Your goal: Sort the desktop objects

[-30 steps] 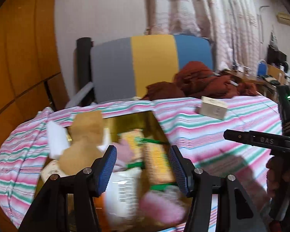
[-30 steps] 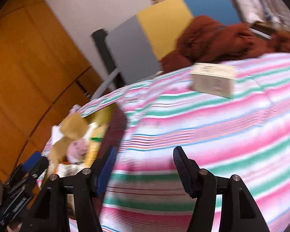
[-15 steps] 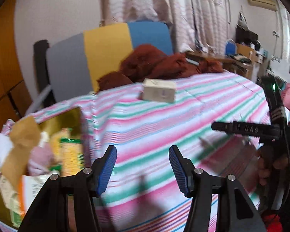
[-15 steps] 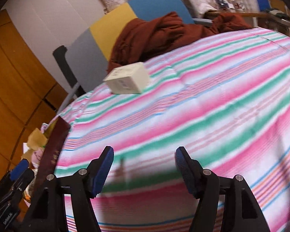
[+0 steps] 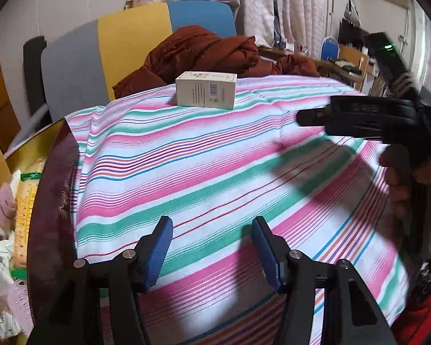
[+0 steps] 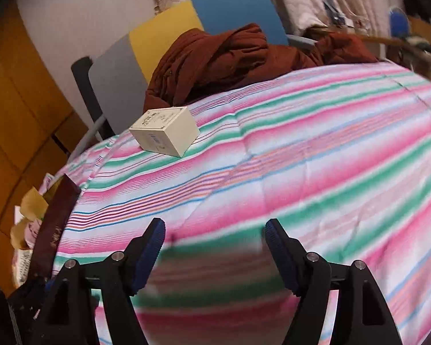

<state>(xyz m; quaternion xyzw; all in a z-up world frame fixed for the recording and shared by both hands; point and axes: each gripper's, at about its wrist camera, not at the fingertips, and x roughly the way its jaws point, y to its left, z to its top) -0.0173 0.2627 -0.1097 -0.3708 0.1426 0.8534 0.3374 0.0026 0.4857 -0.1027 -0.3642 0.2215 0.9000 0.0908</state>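
On far side of striped surface (image 5: 215, 172), near chair: lone box (image 5: 206, 93), unsorted. Both tools spread, empty: left tool (image 5: 212, 247), right tool (image 6: 215, 248). Bin (image 5: 54, 201) far left, probably its destination.

Matte cardboard box (image 5: 206, 88) is sitting at 12 o'clock on soft striped cloth (image 5: 215, 172), glossy maroon bin wall (image 5: 54, 201) gleaming at 9 o'clock.

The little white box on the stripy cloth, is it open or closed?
Closed. The box lies flat on the striped cloth, no flap sticks up, and neither gripper touches it.
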